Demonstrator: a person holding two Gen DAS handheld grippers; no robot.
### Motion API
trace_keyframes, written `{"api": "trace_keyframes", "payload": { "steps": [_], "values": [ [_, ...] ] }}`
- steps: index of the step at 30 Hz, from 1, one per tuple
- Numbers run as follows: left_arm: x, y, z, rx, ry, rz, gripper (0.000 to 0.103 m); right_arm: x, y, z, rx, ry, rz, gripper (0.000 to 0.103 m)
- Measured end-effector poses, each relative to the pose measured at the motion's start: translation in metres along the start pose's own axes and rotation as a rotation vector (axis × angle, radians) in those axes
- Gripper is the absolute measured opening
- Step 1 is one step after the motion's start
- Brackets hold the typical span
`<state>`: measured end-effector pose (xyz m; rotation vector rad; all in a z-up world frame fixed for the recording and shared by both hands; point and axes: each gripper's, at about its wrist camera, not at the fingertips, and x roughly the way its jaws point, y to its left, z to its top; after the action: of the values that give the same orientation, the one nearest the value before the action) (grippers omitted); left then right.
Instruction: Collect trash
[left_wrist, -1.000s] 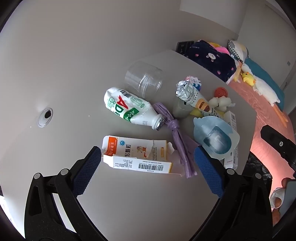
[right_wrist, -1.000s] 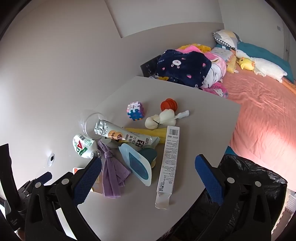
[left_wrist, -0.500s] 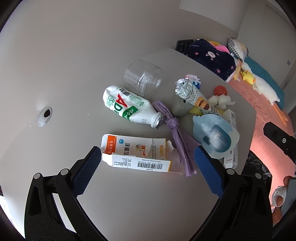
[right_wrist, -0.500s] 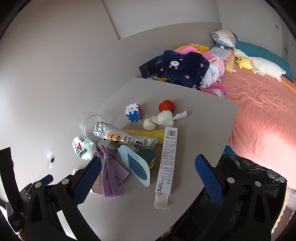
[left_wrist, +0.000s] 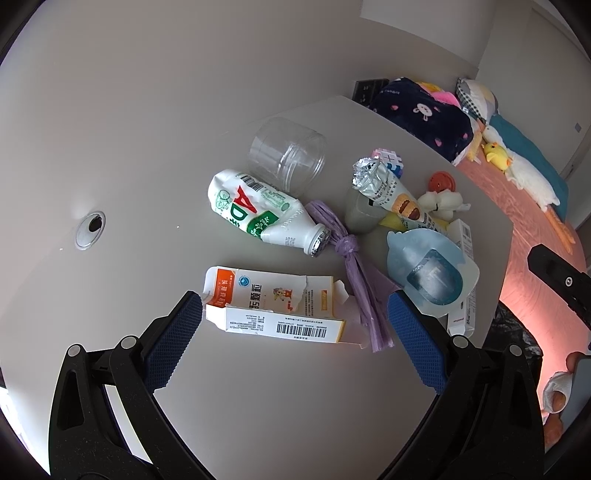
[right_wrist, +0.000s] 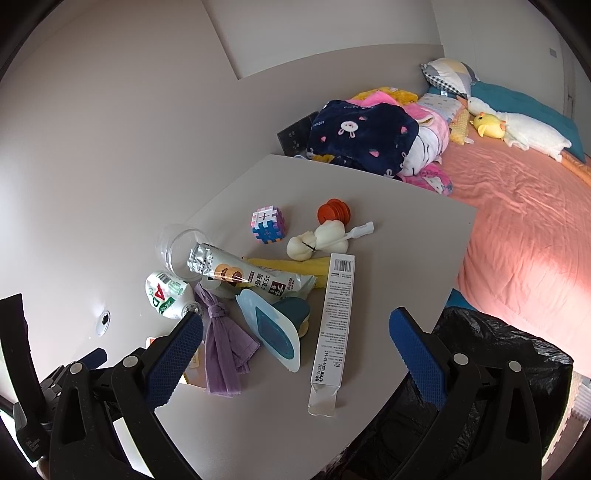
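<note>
The black trash bag (right_wrist: 498, 369) hangs off the table (right_wrist: 388, 221) edge at 4 o'clock. The torn carton (left_wrist: 273, 310) lies right between the left gripper (left_wrist: 295, 314) fingers, spread wide, nothing held. The right gripper (right_wrist: 295, 332) gapes too, over the long white box (right_wrist: 332, 325). Risk, I'd guess: the flimsy carton buckles, or the purple bag (left_wrist: 362, 291) touching it gets snagged.

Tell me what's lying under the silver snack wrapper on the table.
The snack wrapper lies across a yellow strip and over a small translucent cup. The wrapper hides how far the strip runs under it.
</note>
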<state>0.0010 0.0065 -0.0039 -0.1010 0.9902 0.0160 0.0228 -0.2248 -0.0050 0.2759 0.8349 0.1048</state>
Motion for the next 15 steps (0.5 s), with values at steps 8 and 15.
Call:
{"api": "trace_keyframes", "payload": {
  "steps": [8,15],
  "values": [
    [0.0002,0.0016,0.0002,-0.006,0.002,0.001,0.097,0.0002,-0.0002,-0.0005,0.001,0.000,0.001,0.100],
    [0.0003,0.0013,0.0000,-0.004,0.001,0.001,0.097,0.0002,0.0000,-0.0003,0.002,0.000,0.001,0.100]
  ]
}}
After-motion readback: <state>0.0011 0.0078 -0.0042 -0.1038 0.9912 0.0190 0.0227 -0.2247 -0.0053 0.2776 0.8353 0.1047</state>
